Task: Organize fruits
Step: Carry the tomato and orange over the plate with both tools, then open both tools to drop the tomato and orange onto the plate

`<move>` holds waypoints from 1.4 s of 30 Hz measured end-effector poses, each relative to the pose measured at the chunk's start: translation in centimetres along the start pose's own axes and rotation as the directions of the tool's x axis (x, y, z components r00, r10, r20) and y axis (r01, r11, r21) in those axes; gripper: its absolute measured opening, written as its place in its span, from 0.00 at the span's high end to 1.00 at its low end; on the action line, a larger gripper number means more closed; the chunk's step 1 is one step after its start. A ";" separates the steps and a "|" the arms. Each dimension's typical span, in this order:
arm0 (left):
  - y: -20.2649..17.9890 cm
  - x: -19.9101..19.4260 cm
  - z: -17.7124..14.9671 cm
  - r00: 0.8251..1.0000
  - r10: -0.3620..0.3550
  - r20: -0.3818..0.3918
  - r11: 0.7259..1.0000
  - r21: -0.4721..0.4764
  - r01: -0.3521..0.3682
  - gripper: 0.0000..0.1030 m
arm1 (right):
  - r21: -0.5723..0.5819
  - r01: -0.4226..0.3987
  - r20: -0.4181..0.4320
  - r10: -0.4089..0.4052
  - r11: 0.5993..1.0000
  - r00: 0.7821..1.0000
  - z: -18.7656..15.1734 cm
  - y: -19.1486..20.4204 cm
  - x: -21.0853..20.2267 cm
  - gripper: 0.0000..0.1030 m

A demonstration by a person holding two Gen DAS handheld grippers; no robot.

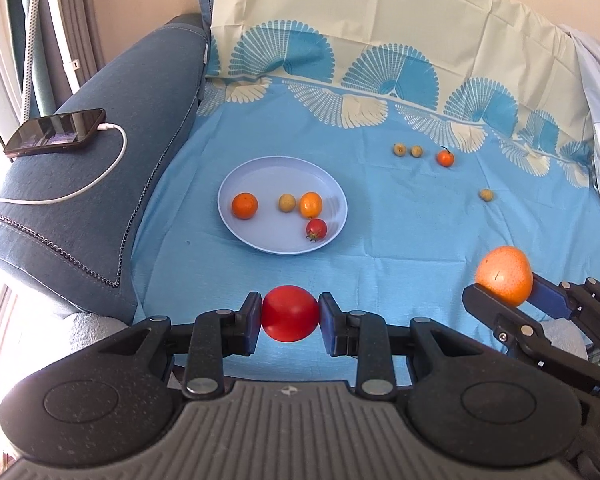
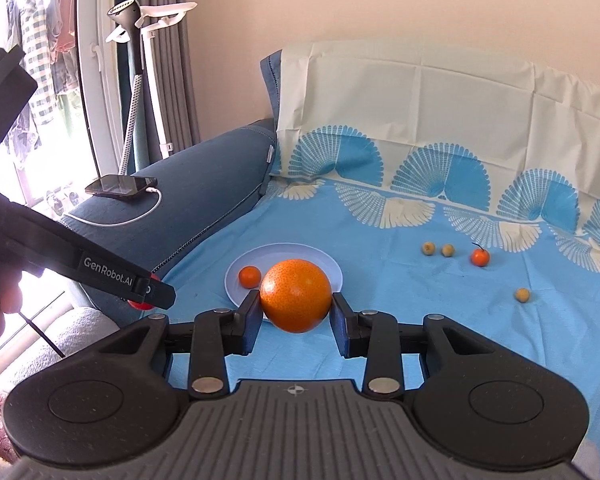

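My left claw [image 1: 291,314] pinches a red tomato [image 1: 290,312]; my right claw [image 2: 296,304] clamps an orange [image 2: 296,295]. The plate [image 1: 260,168] sits at twelve o'clock. I should lower each gently into bare space, avoiding the fruit already there.

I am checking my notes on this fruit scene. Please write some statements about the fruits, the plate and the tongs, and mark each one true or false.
1. The left tongs hold a red tomato. True.
2. The right tongs are empty. False: they grip a large orange.
3. The plate holds four fruits. True.
4. The phone lies on the plate. False: it rests on the blue cushion, plugged into a white cable.
5. Some small fruits lie on the blue cloth outside the plate. True.
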State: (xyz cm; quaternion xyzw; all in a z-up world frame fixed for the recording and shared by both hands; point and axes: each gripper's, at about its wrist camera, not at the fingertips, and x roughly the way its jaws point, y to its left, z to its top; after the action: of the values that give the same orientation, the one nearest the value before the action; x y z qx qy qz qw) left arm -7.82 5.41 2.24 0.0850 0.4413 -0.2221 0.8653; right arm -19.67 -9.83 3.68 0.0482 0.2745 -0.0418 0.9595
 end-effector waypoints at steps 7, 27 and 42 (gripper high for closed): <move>0.6 0.6 0.4 1.000 0.008 -0.004 1.000 -0.012 -0.008 0.67 | -0.010 -0.003 -0.017 0.003 1.000 1.000 -0.1 0.1 0.6 0.63; 3.8 7.9 7.8 0.998 0.049 -0.029 0.996 -0.076 -0.051 0.67 | 0.010 -0.021 -0.094 0.022 1.000 0.995 2.0 -0.4 9.9 0.63; 3.8 19.2 12.0 0.989 0.071 -0.130 0.995 -0.054 -0.079 0.67 | 0.014 -0.028 -0.200 0.030 1.000 0.979 2.8 -1.5 22.3 0.63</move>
State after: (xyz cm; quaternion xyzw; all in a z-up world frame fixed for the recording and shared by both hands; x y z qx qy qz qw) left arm 12.46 -1.29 -6.22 0.0902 0.4987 -0.1703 0.8451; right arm 0.49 -12.83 -5.88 0.0614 0.3688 -0.0242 0.9272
